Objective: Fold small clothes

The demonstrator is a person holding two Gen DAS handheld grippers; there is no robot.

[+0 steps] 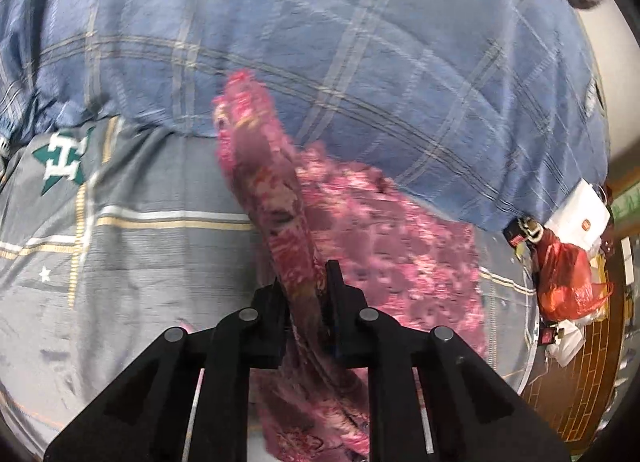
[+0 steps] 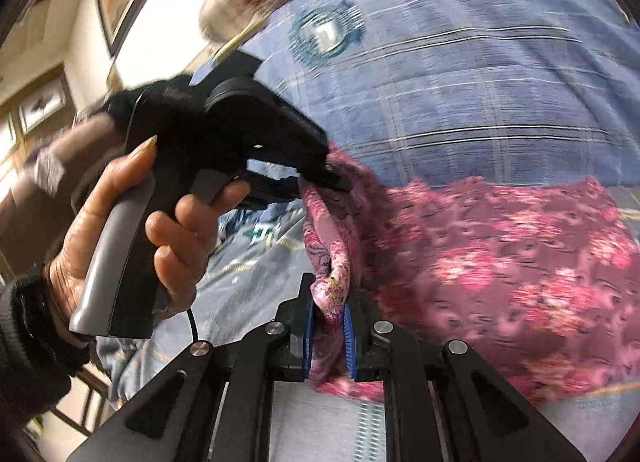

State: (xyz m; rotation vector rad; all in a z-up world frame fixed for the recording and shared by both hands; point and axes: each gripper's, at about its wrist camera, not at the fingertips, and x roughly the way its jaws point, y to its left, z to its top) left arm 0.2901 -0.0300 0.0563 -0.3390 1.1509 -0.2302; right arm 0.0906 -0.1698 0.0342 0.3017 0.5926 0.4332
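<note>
**Both grippers clamp the pink floral garment above the bed**

The left gripper (image 1: pixel 306 290) has its two black fingers closed on a bunched strip of the pink floral garment (image 1: pixel 384 230). The cloth runs up between the fingers as a narrow rolled band and also hangs down under them. In the right wrist view the right gripper (image 2: pixel 328 312) is closed on the same garment (image 2: pixel 500 262); its blue ribbed pads (image 2: pixel 308 326) press a gathered corner from both sides. The left gripper (image 2: pixel 332 182) shows there too, pinching the upper edge of the cloth, with the person's left hand (image 2: pixel 160 222) around its grey and black handle.

The garment is thin, soft fabric, dark maroon with pink flowers, and it looks blurred. Between the two grippers it hangs as a short twisted edge, and the rest spreads to the right over the bedding.

Under it lies a grey bedsheet (image 1: pixel 160 254) with white and gold stripes, a small white star and a green and white emblem. Behind it is a blue plaid quilt (image 1: pixel 320 42), crinkled and puffy.

At the right edge of the left wrist view, beside the bed, a red plastic bag (image 1: pixel 564 278) is bulging, but I cannot tell what is inside. A white paper bag (image 1: pixel 580 214) stands just behind it.
</note>
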